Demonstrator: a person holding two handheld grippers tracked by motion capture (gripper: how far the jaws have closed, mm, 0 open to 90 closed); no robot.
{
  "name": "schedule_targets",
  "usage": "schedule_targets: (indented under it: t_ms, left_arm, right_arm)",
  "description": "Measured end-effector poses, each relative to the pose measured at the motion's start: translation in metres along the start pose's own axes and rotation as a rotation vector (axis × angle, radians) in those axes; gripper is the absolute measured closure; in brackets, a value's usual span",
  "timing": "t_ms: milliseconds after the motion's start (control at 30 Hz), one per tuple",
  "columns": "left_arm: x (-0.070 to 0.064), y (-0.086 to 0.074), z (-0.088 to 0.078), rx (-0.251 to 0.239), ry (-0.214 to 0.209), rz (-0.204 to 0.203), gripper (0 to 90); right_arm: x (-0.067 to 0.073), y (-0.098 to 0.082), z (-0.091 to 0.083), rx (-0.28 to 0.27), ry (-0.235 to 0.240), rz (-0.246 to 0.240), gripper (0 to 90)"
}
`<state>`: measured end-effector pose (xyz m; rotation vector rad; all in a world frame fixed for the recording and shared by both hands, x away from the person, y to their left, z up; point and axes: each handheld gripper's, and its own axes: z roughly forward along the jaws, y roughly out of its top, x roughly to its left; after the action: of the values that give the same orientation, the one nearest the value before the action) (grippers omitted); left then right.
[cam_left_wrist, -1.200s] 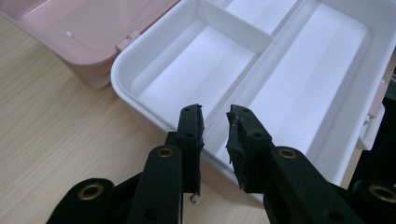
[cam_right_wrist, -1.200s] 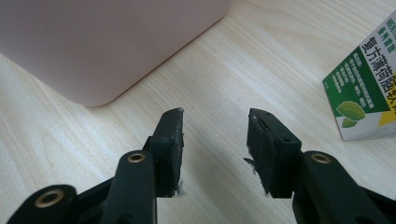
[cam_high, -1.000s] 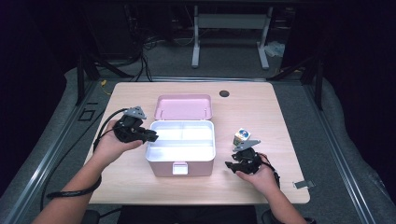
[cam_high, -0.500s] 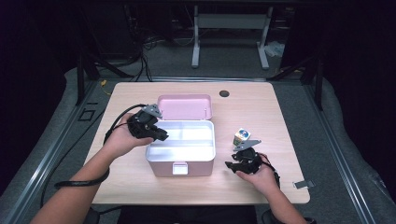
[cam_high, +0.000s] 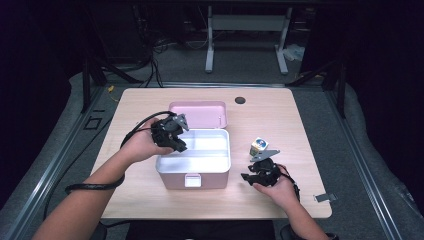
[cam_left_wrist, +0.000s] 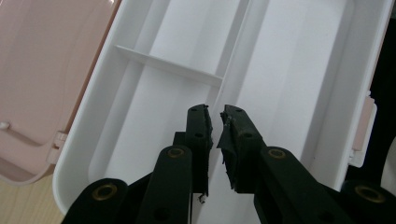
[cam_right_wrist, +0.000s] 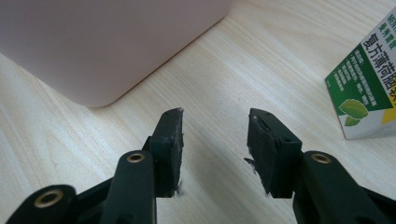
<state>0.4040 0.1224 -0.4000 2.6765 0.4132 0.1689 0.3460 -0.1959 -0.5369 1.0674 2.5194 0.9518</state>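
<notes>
We see the left tool (cam_left_wrist: 214, 116) w/ jaws nearly closed, a thin gap, holding nothing, over the white tray of the open pink box (cam_high: 194, 176) at frame center. Right tool (cam_right_wrist: 215, 128) sits half-open on the table (cam_high: 300, 120), lower right, just beside a small green-white carton (cam_right_wrist: 369, 84).

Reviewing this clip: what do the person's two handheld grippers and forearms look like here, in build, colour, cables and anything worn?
Both the left gripper and the right gripper are black, each with two flat jaws on linkage arms pinned by brass-coloured rivets. Each carries a grey three-cornered plate on top. A black cable trails from the left one around the forearm. Forearms are bare, no sleeves visible.
</notes>
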Motion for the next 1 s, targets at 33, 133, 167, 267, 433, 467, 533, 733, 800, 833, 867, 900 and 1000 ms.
schedule_targets:
  t_ms: [33,133,167,267,433,467,533,733,800,833,867,900,1000]
  left_arm:
    - [0.0,0.001,0.001,0.006,0.0,0.005,80.9]
    - [0.0,0.004,0.005,0.029,-0.006,0.019,81.4]
    - [0.0,0.005,0.007,0.037,-0.007,0.023,81.4]
    - [0.0,0.008,0.008,0.044,-0.012,0.026,83.1]
    - [-0.002,0.013,0.011,0.066,-0.022,0.042,83.3]
    - [-0.002,0.013,0.012,0.066,-0.021,0.044,83.3]
    - [-0.002,0.014,0.012,0.071,-0.023,0.049,83.3]
    - [-0.002,0.02,0.015,0.105,-0.038,0.067,84.4]
    - [-0.002,0.02,0.017,0.102,-0.046,0.071,84.3]
    - [-0.002,0.02,0.018,0.1,-0.052,0.067,84.3]
    - [-0.002,0.02,0.018,0.097,-0.059,0.068,84.3]
    - [-0.002,0.021,0.019,0.097,-0.059,0.072,84.3]
    - [-0.003,0.021,0.018,0.101,-0.055,0.083,83.7]
  right_arm:
    - [0.0,0.0,0.0,0.002,-0.001,-0.001,55.3]
    - [-0.001,-0.001,0.0,-0.004,-0.001,0.003,55.3]
    - [-0.001,-0.001,0.0,-0.004,-0.001,0.003,55.3]
    - [0.0,-0.001,0.0,-0.017,-0.002,0.002,55.3]
    - [0.0,-0.002,0.0,-0.016,-0.003,0.001,55.3]
    - [0.0,-0.002,0.0,-0.017,-0.003,0.001,55.3]
    - [0.0,-0.002,-0.001,-0.017,-0.006,0.001,55.3]
    - [0.0,-0.004,-0.002,-0.014,-0.003,0.007,55.3]
    - [0.0,-0.005,-0.003,-0.015,-0.005,0.004,55.3]
    - [-0.001,-0.005,-0.003,-0.015,-0.007,0.007,55.3]
    - [-0.001,-0.005,-0.003,-0.015,-0.007,0.007,55.3]
    - [-0.001,-0.006,-0.003,-0.014,-0.008,0.009,55.3]
    - [-0.001,-0.006,-0.004,-0.015,-0.007,0.014,55.3]
